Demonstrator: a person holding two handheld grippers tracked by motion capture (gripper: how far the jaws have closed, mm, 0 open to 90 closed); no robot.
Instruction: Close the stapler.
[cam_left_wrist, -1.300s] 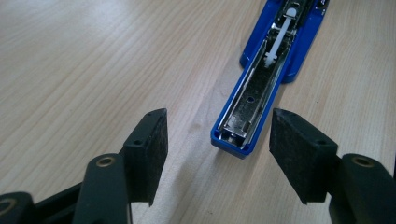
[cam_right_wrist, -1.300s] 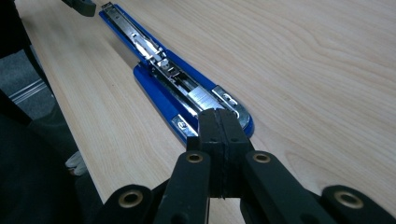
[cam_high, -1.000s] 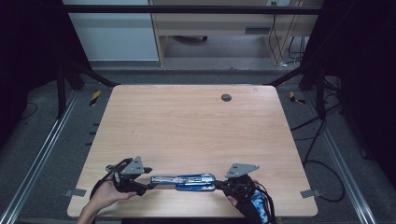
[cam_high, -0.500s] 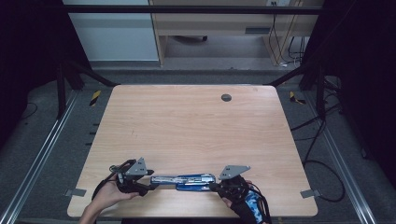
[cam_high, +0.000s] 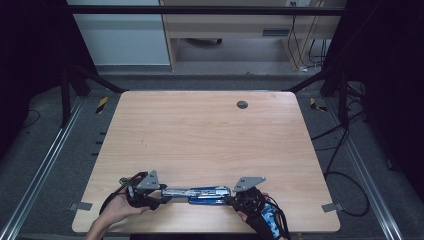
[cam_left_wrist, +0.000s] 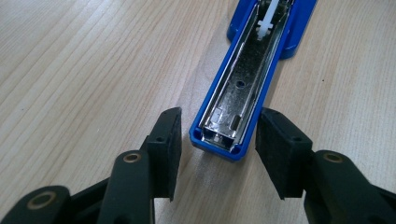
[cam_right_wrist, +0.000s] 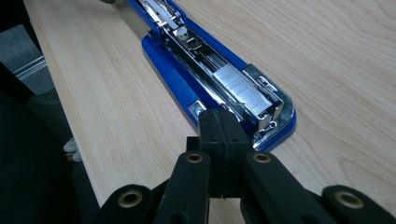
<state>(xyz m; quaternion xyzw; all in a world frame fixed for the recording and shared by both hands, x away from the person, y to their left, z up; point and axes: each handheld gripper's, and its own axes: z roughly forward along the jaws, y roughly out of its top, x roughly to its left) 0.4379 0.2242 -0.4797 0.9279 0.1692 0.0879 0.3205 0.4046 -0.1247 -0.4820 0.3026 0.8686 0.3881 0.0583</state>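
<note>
Blue stapler (cam_high: 199, 194), flipped wide open and lying flat between the two tongs. Chrome tray facing up, strip of staples (cam_right_wrist: 243, 88) loaded at the right-tong end, empty lid end sitting between the left tong's pads.

Blue stapler (cam_high: 200, 193) lies opened flat near front edge of tabletop (cam_high: 210, 140), btwn left tongs (cam_high: 159, 191) & right tongs (cam_high: 231, 197). Dark round hole (cam_high: 242, 104) at far side.

text: none readable | labels: none | numbers: none | signs: none
</note>
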